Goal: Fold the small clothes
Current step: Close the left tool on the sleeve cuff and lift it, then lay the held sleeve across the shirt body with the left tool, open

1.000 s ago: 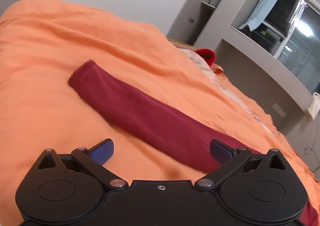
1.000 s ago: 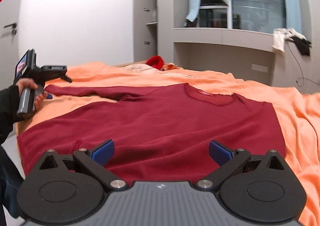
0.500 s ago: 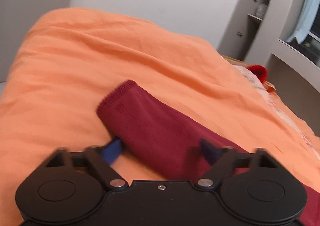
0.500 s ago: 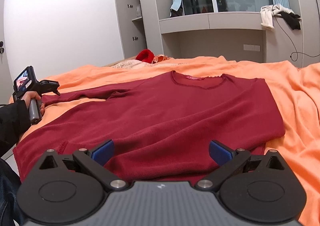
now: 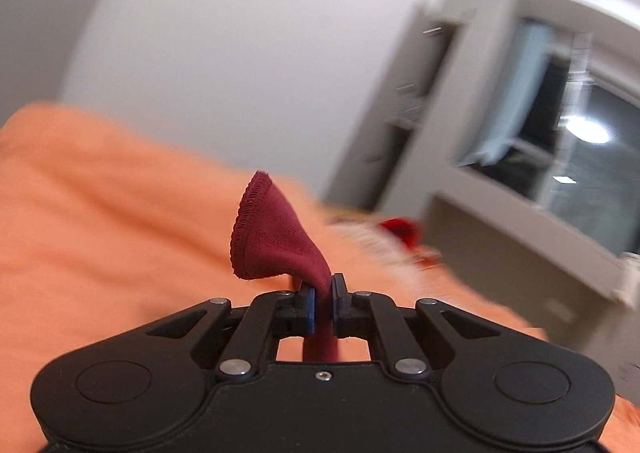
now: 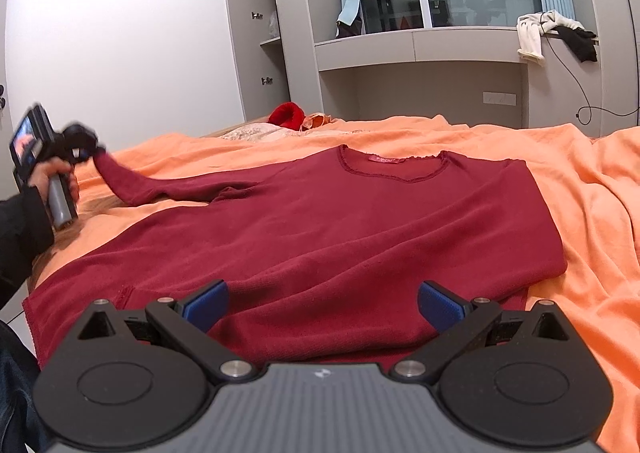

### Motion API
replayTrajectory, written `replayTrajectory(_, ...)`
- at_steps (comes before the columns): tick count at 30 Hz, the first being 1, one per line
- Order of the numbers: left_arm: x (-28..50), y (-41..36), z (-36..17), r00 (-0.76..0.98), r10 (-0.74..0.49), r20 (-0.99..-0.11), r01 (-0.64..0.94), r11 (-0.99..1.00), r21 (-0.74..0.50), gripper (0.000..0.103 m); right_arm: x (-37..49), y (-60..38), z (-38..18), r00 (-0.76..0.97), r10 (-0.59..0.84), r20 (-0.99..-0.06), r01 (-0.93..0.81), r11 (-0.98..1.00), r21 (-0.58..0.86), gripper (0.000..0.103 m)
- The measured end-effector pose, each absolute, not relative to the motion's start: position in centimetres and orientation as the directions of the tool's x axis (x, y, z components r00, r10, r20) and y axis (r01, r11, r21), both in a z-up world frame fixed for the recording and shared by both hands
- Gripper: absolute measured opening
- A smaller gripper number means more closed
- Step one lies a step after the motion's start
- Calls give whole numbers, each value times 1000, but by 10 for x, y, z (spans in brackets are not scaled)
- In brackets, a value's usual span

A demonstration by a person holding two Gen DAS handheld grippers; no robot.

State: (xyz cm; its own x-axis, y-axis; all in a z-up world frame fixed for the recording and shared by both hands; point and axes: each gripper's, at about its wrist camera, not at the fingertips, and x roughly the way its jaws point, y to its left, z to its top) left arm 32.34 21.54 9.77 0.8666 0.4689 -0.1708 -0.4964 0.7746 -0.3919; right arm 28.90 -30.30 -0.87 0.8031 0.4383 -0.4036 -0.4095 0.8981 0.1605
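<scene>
A dark red long-sleeved sweater (image 6: 340, 221) lies flat on the orange bedspread (image 6: 580, 189), neck toward the far side. Its left sleeve (image 6: 132, 183) stretches out to the left and rises at the cuff. My left gripper (image 5: 323, 303) is shut on that sleeve near the cuff (image 5: 264, 233), which flares up above the pads. In the right wrist view a hand holds the left gripper (image 6: 86, 147) at the far left, with the sleeve end lifted off the bed. My right gripper (image 6: 322, 303) stands open just above the sweater's near hem, with nothing between its fingers.
A red item (image 6: 286, 115) and a patterned pillow (image 6: 252, 131) lie at the head of the bed. Grey cabinets (image 6: 256, 33) and a window ledge (image 6: 420, 49) with clothes draped on it stand behind. A dark sleeve (image 6: 20, 221) is at the left edge.
The left gripper closed on the sleeve near its cuff and lifted it off the bedspread. The right gripper stayed open over the hem, barely moving.
</scene>
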Motion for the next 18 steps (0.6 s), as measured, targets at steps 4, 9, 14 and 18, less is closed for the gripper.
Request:
replayTrajectory(4, 303, 146, 135, 953, 303, -4, -292, 914, -282, 7, 289, -306, -1, 819, 435, -374, -392, 900, 189, 103)
replayTrajectory(9, 283, 63, 158, 996, 50, 68, -41, 991, -128, 7, 288, -315, 9, 857, 377, -352, -323, 924, 204, 103)
replayTrajectory(14, 265, -5, 154, 990, -132, 54, 134, 991, -27, 7, 286, -333, 16, 892, 307, -333, -245, 945, 214, 103)
replayTrajectory(18, 274, -58, 124, 967, -256, -23, 256, 965, 60, 7, 287, -349, 16, 905, 262, -336, -189, 954, 233, 103)
